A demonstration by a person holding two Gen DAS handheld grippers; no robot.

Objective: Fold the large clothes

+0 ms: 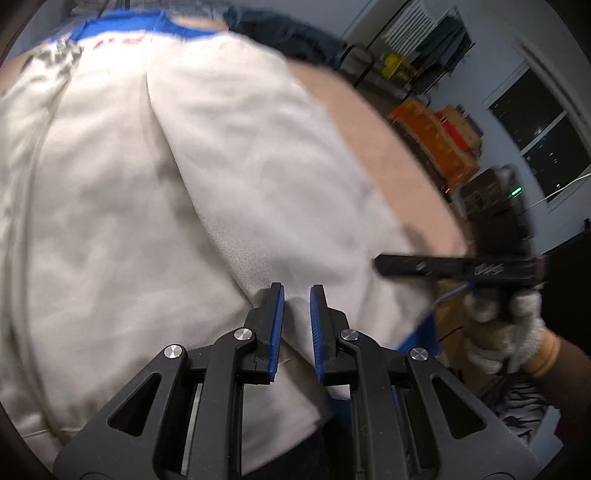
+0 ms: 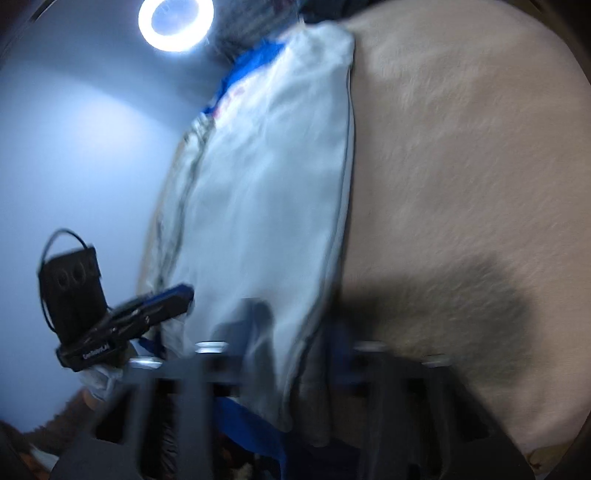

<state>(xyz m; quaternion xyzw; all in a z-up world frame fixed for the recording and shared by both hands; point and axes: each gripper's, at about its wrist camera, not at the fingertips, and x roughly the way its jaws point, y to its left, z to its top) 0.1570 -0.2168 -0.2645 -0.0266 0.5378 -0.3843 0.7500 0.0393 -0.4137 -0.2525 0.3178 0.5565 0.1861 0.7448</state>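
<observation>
A large cream garment (image 1: pixel 166 184) with a blue collar, red lettering and a zip lies spread on a beige padded surface (image 1: pixel 388 147). My left gripper (image 1: pixel 297 291) hovers over its near hem, blue pads a narrow gap apart, with cloth showing below them and nothing pinched. The right gripper (image 1: pixel 380 264), held in a white-gloved hand (image 1: pixel 509 332), reaches in from the right to the garment's edge. In the right wrist view the garment (image 2: pixel 266 184) runs down between my blurred right gripper (image 2: pixel 295 321) fingers; whether they grip it is hidden by blur. The left gripper (image 2: pixel 186 293) shows at the garment's left edge.
A dark pile of clothes (image 1: pixel 280 33) lies at the far end of the surface. Orange and red boxes (image 1: pixel 432 140), a clothes rack (image 1: pixel 424 33) and a dark window (image 1: pixel 546 144) stand to the right. A ring light (image 2: pixel 176 24) shines above a pale wall.
</observation>
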